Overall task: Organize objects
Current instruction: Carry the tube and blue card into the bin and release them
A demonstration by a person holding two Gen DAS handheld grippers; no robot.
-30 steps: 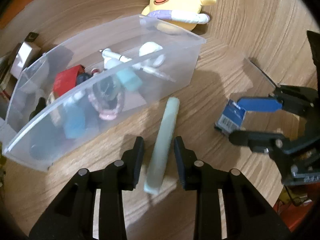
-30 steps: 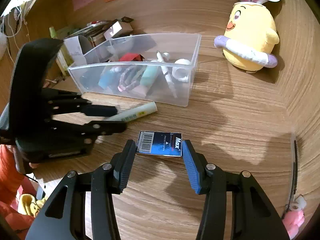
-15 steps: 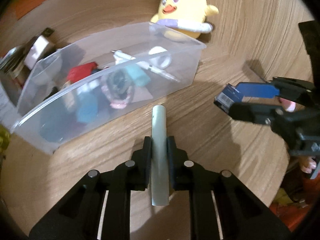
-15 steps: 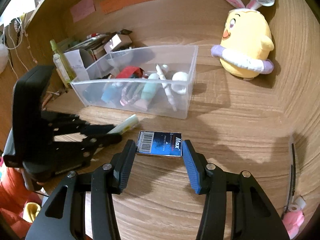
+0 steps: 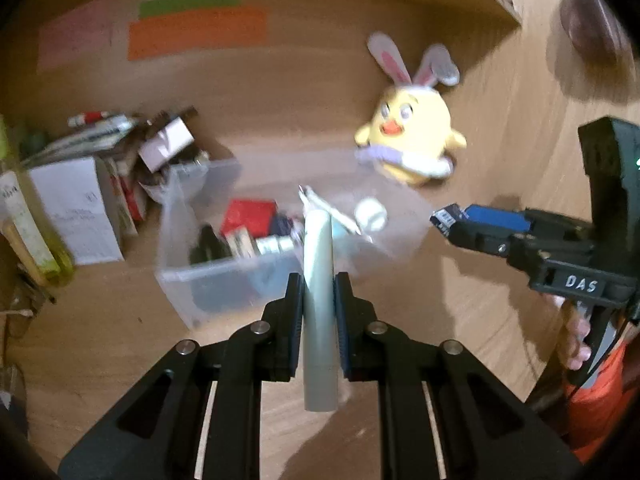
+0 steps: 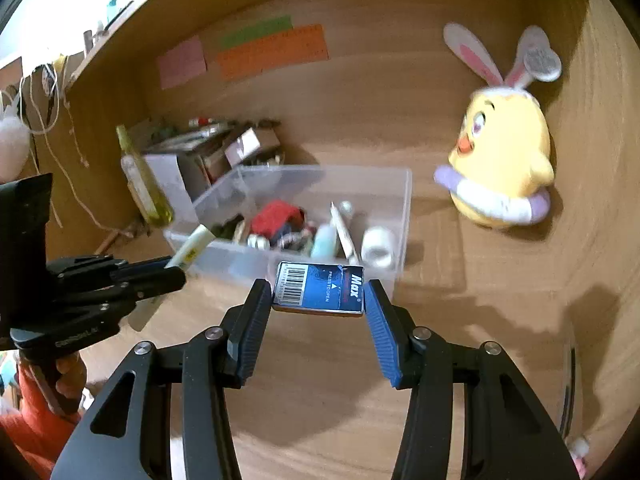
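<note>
A: Left gripper (image 5: 318, 292) pose?
B: It tilts downward, raised off the wooden worktop (image 5: 460, 300), aimed at the clear plastic bin (image 5: 224, 276). A hand (image 6: 68, 372) with an orange sleeve grips its handle, seen in the right wrist view.

A: Its state?
B: Clamped tight on a pale green tube (image 5: 318, 300). The tube runs lengthwise between the pads, front end sticking out ahead of the fingertips and over the bin's near wall, back end toward the camera. The tube is clear of the worktop.

A: Right gripper (image 6: 318, 300)?
B: Also angled down and lifted. In the left wrist view it hangs to the right of the bin, with fingers (image 5: 576, 344) wrapped on the handle under it.

A: Holding?
B: Closed partway onto a small blue box (image 6: 320, 288) with a barcode and "Max" printed on it. Both pads press on the box's short ends, and the box is held flat, off the worktop, in front of the bin's near right corner.

A: Bin contents?
B: Mixed small items, blurred; a white roll (image 6: 378, 246) sits at the right end. A yellow chick plush (image 6: 500, 168) stands on the worktop beyond the bin, to its right.
</note>
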